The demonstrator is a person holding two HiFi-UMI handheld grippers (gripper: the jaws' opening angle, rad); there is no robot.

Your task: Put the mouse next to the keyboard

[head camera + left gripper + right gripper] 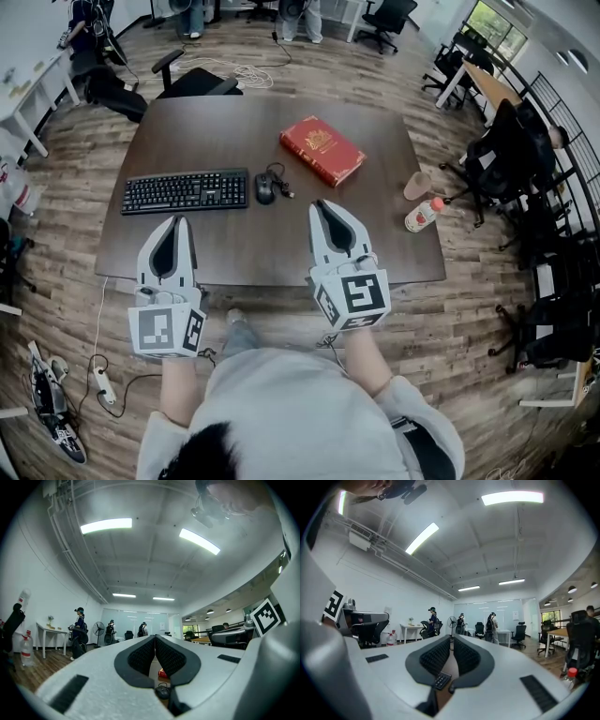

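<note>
The left gripper (154, 637) has its jaws closed, pads meeting at the tips with nothing between them; the right gripper (452, 637) is the same, jaws together and empty; both are held over the near part of the worktop (244, 248), well apart from each other. Beyond them the mouse (264, 188) lies just beside the right end of the keyboard (186, 191), with its cable (279, 178) looped close by; a book (322, 149) sits further back to the right; a cup (417, 186) and a bottle (424, 215) are near the right edge. Judged from this layout, the task looks done; the risk now is undoing it. A forward reach with either gripper could nudge the mouse away from the keyboard, or snag the cable and drag the mouse with it; a wide swing of the right gripper could topple the cup or push the bottle off the worktop.
</note>
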